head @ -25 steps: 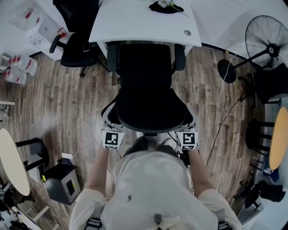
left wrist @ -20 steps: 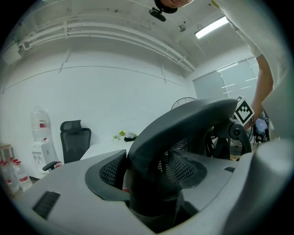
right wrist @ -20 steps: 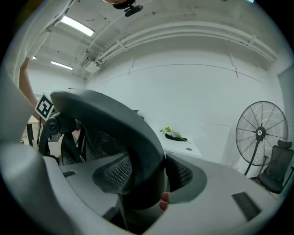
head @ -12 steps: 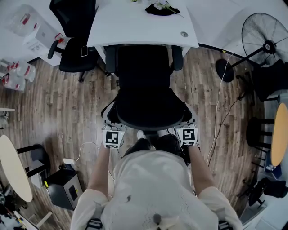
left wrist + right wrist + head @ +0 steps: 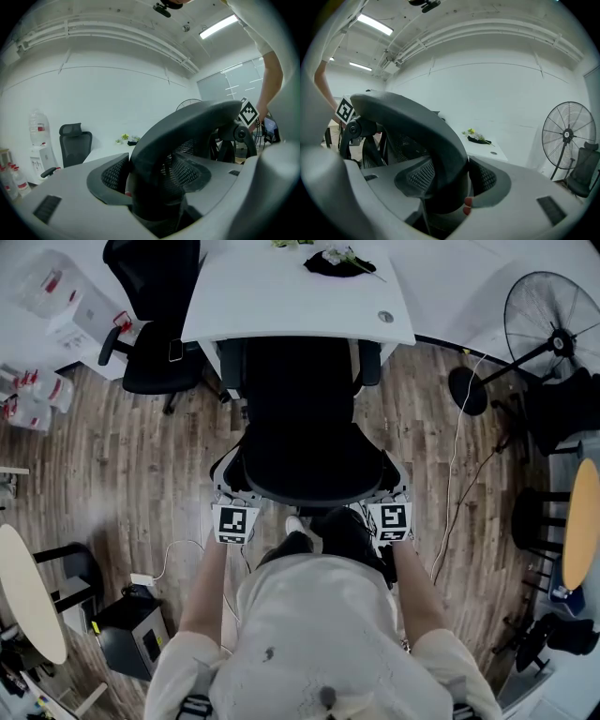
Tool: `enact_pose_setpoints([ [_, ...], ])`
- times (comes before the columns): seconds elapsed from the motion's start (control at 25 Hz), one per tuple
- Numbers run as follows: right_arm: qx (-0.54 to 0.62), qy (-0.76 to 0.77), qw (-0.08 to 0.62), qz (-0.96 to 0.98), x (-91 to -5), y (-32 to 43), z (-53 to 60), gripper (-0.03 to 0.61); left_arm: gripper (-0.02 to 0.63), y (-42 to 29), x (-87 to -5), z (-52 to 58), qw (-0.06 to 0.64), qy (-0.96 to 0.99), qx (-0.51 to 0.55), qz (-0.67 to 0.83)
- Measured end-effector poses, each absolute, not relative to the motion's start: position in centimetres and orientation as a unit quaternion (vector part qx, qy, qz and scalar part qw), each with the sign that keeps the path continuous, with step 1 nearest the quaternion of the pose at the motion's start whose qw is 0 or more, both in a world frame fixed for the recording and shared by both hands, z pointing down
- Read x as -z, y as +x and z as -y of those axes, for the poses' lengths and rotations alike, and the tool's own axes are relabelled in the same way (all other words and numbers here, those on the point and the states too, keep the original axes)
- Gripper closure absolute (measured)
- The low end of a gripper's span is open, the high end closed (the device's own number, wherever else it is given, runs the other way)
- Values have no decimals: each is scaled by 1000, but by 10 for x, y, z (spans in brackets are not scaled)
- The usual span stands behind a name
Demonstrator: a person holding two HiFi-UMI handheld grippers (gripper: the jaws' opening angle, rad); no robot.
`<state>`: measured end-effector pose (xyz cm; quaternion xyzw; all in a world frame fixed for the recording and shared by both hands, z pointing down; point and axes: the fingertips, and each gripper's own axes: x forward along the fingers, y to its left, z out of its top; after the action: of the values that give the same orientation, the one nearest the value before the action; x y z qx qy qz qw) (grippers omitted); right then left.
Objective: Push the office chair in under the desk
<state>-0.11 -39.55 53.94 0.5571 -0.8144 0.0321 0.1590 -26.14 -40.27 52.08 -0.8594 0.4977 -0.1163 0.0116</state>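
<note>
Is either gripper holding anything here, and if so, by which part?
Both hold the chair. The left gripper and the right gripper each clamp the top rim of its backrest, one near each end.

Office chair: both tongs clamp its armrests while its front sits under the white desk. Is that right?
No: left tongs and right tongs clamp its backrest rim, not armrests, per both gripper views. The front of the office chair is under the white desk.
</note>
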Motion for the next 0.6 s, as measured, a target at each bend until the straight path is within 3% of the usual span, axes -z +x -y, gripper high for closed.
enact_pose_setpoints([
  [0.6,-27,560,158,813,-545,-1,438,342,310,-261,-528,447,12,-860,120,-495],
])
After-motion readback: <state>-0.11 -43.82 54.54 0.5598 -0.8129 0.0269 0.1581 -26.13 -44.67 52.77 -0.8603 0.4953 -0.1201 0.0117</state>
